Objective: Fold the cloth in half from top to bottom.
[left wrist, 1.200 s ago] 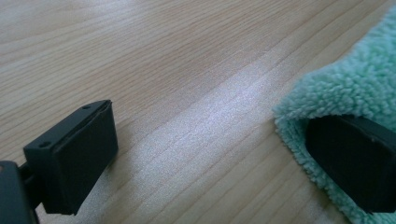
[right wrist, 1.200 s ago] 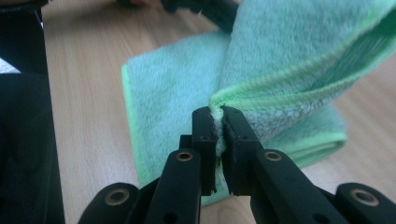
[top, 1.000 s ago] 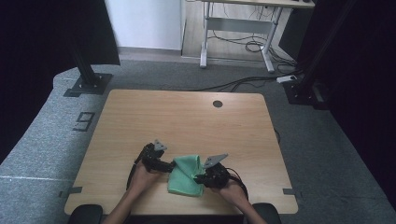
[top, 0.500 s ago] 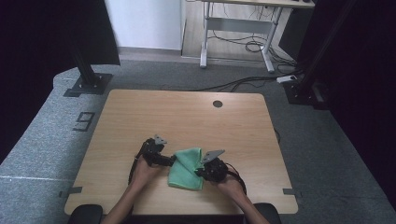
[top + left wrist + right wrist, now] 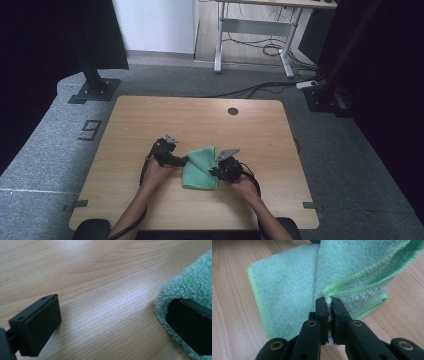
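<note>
Green cloth (image 5: 287, 282) between right tongs (image 5: 329, 301)

A wooden worktop (image 5: 150, 125) with a round hole (image 5: 233, 111) at twelve o'clock; grey carpet (image 5: 350, 160) surrounds it.

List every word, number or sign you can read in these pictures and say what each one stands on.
"9": a dark figure on the grey floor mat, left of the wooden table, at in the high view; seen from the far side it could be a 6.
No other text: the green cloth, the table and both grippers carry no readable label.
</note>
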{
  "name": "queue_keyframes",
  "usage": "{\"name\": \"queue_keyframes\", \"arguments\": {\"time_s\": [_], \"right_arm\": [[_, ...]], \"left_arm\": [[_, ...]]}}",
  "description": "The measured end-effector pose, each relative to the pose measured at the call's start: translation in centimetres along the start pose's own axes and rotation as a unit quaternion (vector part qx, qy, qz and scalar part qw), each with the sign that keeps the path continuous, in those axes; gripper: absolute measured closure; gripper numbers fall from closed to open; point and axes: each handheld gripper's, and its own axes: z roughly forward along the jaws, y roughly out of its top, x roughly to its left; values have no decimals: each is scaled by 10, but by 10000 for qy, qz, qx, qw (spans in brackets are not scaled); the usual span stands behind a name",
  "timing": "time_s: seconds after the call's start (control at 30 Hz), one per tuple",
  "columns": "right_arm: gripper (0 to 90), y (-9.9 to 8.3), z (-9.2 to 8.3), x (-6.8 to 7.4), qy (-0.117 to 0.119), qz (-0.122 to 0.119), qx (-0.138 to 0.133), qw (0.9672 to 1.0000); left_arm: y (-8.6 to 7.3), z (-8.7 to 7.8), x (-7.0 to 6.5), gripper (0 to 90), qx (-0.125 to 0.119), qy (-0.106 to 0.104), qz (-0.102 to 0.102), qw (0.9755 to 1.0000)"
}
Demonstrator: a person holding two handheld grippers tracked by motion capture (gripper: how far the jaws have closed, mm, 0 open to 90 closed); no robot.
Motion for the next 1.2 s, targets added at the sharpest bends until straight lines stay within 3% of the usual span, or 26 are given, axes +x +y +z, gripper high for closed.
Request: {"name": "queue_keyframes", "arguments": {"time_s": [0.07,0.17,0.37,0.63,0.83,1.03,1.2], "right_arm": [[842,-2,-1,-1,36,65,-77,9999],[842,-4,-1,-4,130,182,-153,9996],[839,-7,0,-8,284,386,-266,9985],[837,-13,0,-13,461,696,-446,9955],[836,-15,0,-14,476,756,-501,9947],[836,-16,0,-15,520,806,-531,9940],[836,-17,0,-15,533,828,-552,9936]], "left_arm": [[4,-4,-1,81,153,-205,142,9996],[13,-14,-6,124,218,-336,389,9984],[40,-33,-17,205,24,-782,535,9955],[81,-25,-42,292,68,-1081,759,9912],[104,-12,-64,308,154,-1160,887,9892],[117,1,-82,343,342,-1125,1050,9875],[117,10,-82,505,593,-1066,954,9879]]}}
